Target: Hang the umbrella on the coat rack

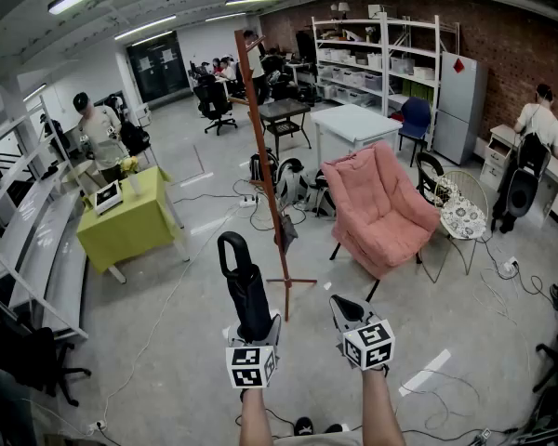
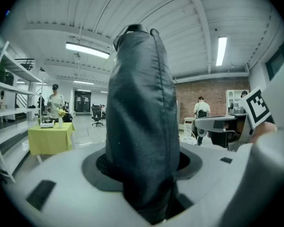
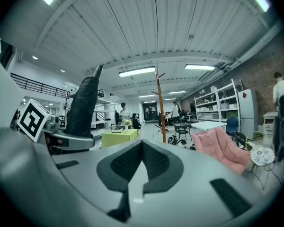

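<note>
A folded black umbrella point(image 1: 246, 291) in its sleeve stands upright in my left gripper point(image 1: 260, 331), whose jaws are shut on its lower part; its looped handle points up. In the left gripper view the umbrella point(image 2: 142, 112) fills the middle between the pads. My right gripper point(image 1: 346, 310) is level beside it on the right, shut with nothing between its jaws point(image 3: 141, 148). The tall brown wooden coat rack point(image 1: 260, 147) stands on the floor a few steps ahead, slightly right of the umbrella. In the right gripper view the coat rack point(image 3: 163, 108) is straight ahead and the umbrella point(image 3: 83, 108) is at the left.
A pink padded chair point(image 1: 381, 207) sits right of the rack. A table with a yellow-green cloth point(image 1: 130, 216) stands at the left, a white table point(image 1: 353, 124) behind. Cables and bags lie on the floor near the rack's base. People stand far left and far right.
</note>
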`<state>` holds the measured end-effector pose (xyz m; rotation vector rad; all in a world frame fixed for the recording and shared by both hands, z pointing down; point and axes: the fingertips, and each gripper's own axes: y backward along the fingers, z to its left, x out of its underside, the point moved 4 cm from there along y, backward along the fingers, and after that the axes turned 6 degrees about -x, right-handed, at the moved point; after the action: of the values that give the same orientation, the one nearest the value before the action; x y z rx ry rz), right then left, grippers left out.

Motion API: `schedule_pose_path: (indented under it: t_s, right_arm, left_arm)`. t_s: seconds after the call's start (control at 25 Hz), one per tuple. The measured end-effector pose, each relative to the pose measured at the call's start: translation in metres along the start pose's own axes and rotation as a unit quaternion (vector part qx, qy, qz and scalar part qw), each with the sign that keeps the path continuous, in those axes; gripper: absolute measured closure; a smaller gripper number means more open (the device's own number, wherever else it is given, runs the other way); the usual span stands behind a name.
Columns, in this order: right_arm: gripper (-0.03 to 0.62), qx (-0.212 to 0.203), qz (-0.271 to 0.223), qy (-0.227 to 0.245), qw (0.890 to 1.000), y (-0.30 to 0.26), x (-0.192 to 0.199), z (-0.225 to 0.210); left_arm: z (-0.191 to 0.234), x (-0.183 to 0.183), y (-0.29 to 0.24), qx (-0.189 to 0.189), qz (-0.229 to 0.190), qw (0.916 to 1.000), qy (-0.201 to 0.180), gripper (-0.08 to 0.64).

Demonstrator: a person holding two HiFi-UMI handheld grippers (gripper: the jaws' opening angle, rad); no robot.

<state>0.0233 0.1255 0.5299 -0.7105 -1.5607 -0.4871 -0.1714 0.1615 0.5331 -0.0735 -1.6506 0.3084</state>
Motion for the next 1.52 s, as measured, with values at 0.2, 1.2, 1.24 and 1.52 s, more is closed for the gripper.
schedule_pose_path:
  t_s: [0.2, 1.2, 1.24, 1.52]
  right_arm:
    - [0.588, 0.01, -0.008, -0.007, 1.0, 0.009, -0.004, -0.009]
    - [0.588, 0.002, 0.011, -0.022, 1.0, 0.025, 0.029, -0.053]
    - [0.588, 0.0, 0.012, -0.019, 1.0, 0.018, 0.026, -0.056]
    - [0.588, 0.003, 0.02, -0.003, 1.0, -0.034, 0.009, -0.087]
  left_arm:
    - [-0.007, -0.007, -0.002, -0.004, -0.007, 0.9999, -0.013, 0.304]
    - [-0.028, -0.004, -0.016, -0.029, -0.039, 0.9988, 0.01, 0.304]
    - [-0.024, -0.006, -0.023, -0.029, -0.04, 0.9987, 0.01, 0.305]
    - [-0.003, -0.025, -0.08, -0.025, -0.041, 0.9989, -0.003, 0.304]
